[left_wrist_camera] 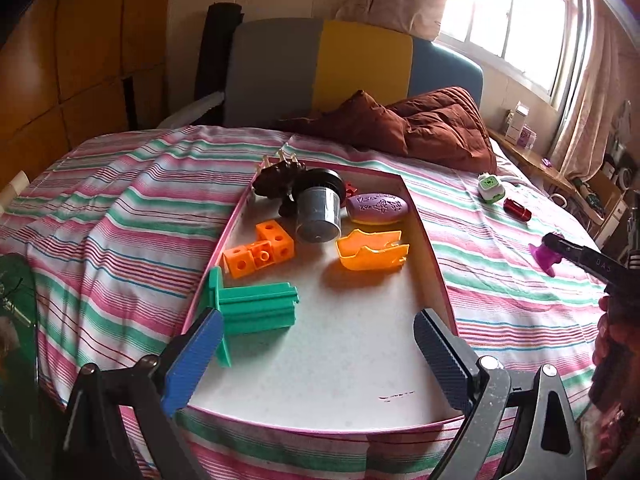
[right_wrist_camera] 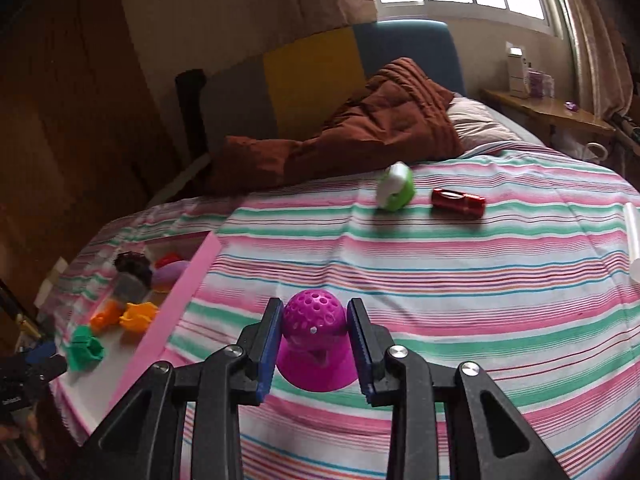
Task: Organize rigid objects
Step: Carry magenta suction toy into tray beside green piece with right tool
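A pink-rimmed white tray lies on the striped bed and holds a green plastic piece, orange cubes, an orange crown-shaped mould, a grey cylinder, a purple oval and a dark toy. My left gripper is open and empty over the tray's near end. My right gripper has its jaws on both sides of a magenta domed toy that stands on the bedsheet; it also shows in the left wrist view.
A green-and-white toy and a red cylinder lie on the sheet beyond the magenta toy. A brown quilt is heaped at the headboard. A wooden shelf with boxes stands at the right under the window.
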`<state>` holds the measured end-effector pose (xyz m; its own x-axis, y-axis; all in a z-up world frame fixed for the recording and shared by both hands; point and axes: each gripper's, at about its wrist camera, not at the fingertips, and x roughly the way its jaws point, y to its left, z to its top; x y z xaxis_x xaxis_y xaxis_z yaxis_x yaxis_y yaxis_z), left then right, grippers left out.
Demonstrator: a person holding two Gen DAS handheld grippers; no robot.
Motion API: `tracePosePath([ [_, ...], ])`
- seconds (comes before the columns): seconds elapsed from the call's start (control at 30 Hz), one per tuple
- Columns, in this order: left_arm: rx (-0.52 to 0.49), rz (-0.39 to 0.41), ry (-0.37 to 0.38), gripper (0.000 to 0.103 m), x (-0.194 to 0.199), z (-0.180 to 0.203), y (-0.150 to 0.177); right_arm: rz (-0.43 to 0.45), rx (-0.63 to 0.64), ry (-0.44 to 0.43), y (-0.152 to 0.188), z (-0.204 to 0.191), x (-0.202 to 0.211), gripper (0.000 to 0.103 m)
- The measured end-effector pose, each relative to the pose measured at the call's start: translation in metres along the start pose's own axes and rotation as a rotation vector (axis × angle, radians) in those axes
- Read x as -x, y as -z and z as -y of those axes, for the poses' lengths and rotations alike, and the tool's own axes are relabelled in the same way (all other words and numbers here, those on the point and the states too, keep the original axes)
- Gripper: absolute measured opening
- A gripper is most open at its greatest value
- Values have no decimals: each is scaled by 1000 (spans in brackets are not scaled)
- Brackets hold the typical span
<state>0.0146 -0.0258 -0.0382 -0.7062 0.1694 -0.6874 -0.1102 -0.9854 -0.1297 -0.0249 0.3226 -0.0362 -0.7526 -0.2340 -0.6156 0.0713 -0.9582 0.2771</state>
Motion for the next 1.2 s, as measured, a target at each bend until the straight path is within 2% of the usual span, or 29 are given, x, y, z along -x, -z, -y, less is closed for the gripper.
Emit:
tracePosePath([
  [0.17,40,17,-5,97,5,-12,-1,-54,23,-144,2,-54,-13,32],
  [0.33,65,22,-28,97,9,-25,-1,-103,128,-265,7,-121,-25,32],
  [0.47,81,26,-32,97,13,-34,1,-149,219,-325,9,-169,-43,32],
  [0.57,94,35,-43,97,16,-41,1,-191,240,-362,13,-193,-59,32],
  [0.9,153,42,-70,97,23,-66,5,-221,301,-329,21,-235,-101,32],
  [1.03,167,35,-73,97,22,-70,7,-218,329,-288,21,-239,-108,32],
  [1.2,162,35,-71,97,22,-69,7,-216,318,-295,21,-230,-100,32],
])
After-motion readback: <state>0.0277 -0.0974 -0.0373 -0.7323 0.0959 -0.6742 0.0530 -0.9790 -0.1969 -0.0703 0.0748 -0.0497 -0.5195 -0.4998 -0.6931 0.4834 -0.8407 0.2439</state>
